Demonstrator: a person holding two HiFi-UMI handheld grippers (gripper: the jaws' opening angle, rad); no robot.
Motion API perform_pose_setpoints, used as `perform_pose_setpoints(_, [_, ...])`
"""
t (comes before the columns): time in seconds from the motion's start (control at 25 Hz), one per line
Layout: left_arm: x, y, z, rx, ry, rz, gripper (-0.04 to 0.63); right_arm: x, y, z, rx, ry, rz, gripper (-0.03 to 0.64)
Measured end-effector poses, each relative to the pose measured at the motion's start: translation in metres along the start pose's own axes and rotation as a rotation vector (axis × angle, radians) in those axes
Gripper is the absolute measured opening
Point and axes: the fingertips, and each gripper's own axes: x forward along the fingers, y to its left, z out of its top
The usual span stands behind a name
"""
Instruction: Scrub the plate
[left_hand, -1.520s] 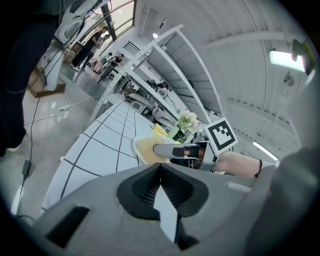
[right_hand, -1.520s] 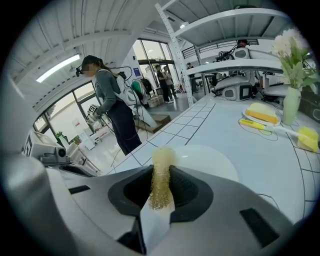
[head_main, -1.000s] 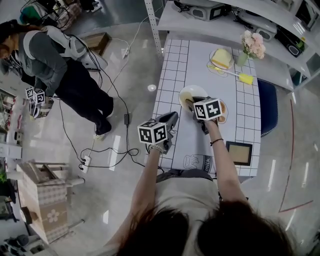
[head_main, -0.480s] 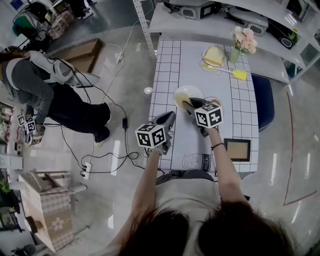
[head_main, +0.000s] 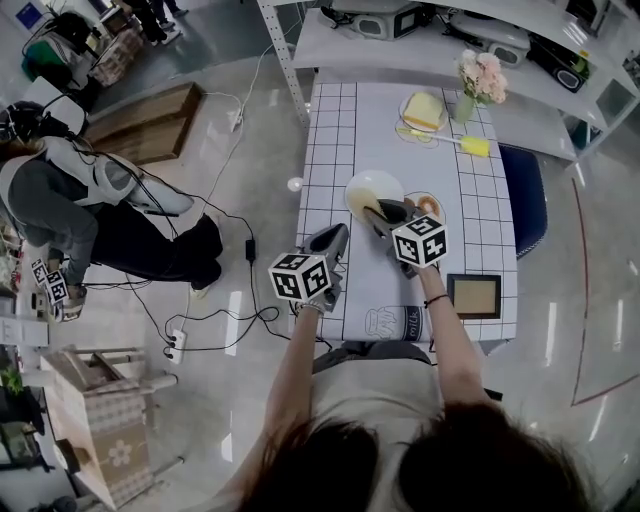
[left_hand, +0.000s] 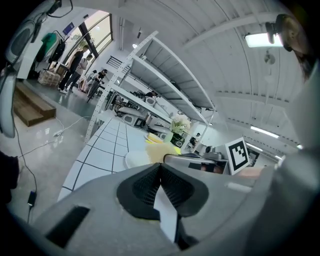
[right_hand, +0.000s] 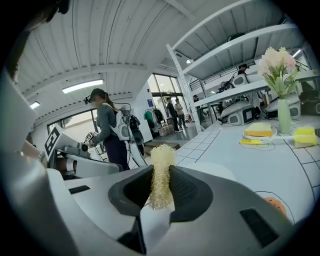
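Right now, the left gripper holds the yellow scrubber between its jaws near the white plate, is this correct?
No: the right gripper holds the yellow scrubber between its jaws near the white plate, as the right gripper view shows. The left gripper is shut, empty.

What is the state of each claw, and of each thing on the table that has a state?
Left claw: shut, nothing in it.
Right claw: shut on yellow scrubber, which sticks out past its tips.
Plate: flat on table, empty.
Vase: upright, holds flowers.
Picture frame: lying flat.
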Motion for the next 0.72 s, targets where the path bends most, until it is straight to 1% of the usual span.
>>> perform_pose_setpoints(0.48, [-0.005, -0.013, 0.009, 0.036, -0.042, -0.022, 0.011, -0.023, 0.017, 0.022, -0.010, -0.118, 0.022, 0.075])
perform_pose_setpoints(0.72, [-0.013, -0.021, 0.019, 0.110, -0.081, -0.017, 0.011, -0.037, 0.022, 0.032, -0.020, -0.166, 0.026, 0.074])
